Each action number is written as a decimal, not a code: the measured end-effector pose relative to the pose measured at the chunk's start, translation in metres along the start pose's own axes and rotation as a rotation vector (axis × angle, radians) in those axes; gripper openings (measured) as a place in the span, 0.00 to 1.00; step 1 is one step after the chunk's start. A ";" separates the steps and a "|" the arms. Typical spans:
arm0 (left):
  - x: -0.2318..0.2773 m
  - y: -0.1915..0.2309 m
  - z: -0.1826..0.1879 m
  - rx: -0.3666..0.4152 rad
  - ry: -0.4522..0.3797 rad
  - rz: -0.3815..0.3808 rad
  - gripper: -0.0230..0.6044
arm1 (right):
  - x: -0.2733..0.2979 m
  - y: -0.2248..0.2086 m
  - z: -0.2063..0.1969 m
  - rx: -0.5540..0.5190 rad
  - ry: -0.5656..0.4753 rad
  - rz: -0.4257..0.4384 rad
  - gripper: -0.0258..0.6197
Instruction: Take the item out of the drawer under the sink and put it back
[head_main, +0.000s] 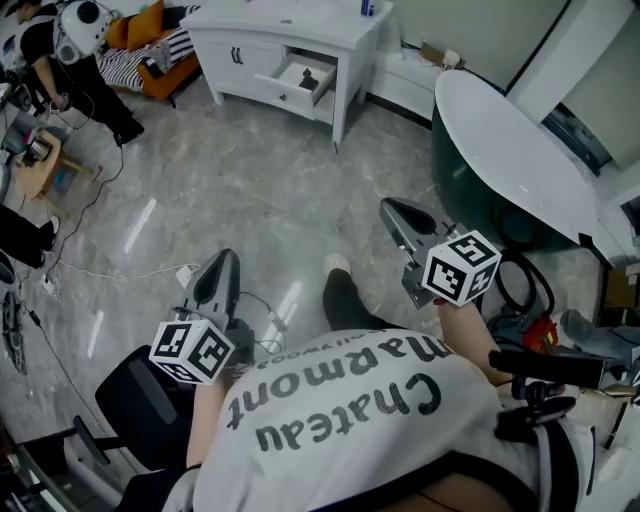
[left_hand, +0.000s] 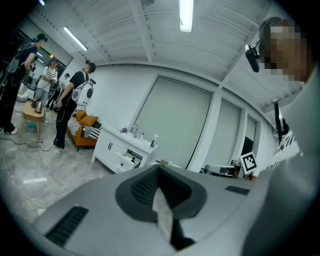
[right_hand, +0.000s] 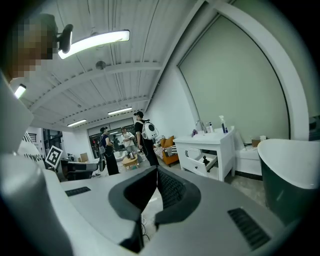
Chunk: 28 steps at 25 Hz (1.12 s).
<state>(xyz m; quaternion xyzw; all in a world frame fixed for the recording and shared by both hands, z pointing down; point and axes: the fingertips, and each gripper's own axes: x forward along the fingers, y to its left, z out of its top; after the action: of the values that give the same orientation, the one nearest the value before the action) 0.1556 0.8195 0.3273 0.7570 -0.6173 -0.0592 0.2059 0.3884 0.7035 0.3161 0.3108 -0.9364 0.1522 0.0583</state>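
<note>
1. My left gripper (left_hand: 159, 169) and right gripper (right_hand: 152, 173) are both closed, with nothing between them.
2. The dark item (head_main: 306, 75) lies in the open drawer (head_main: 292, 92) of the white cabinet (head_main: 262, 38), well apart from both.

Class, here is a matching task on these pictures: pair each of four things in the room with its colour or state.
Things:
1. vanity drawer
2. bathtub
3. right gripper
4. sofa

Colour or state:
A. orange
B. pulled open
C. jaws shut, nothing between them
D. dark green outside, white on top

Pairs: 1-B, 2-D, 3-C, 4-A
</note>
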 end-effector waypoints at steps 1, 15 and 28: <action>0.006 0.002 0.004 0.003 -0.010 -0.004 0.05 | 0.006 -0.007 0.002 0.009 -0.001 0.004 0.06; 0.149 0.055 0.058 0.017 0.009 0.058 0.05 | 0.155 -0.111 0.059 -0.034 0.051 0.090 0.06; 0.266 0.072 0.107 0.032 -0.117 0.040 0.05 | 0.256 -0.204 0.107 -0.062 0.080 0.127 0.06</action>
<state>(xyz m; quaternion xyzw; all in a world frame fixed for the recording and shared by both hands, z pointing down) 0.1148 0.5283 0.3017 0.7428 -0.6444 -0.0894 0.1585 0.3040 0.3694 0.3180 0.2423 -0.9555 0.1388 0.0956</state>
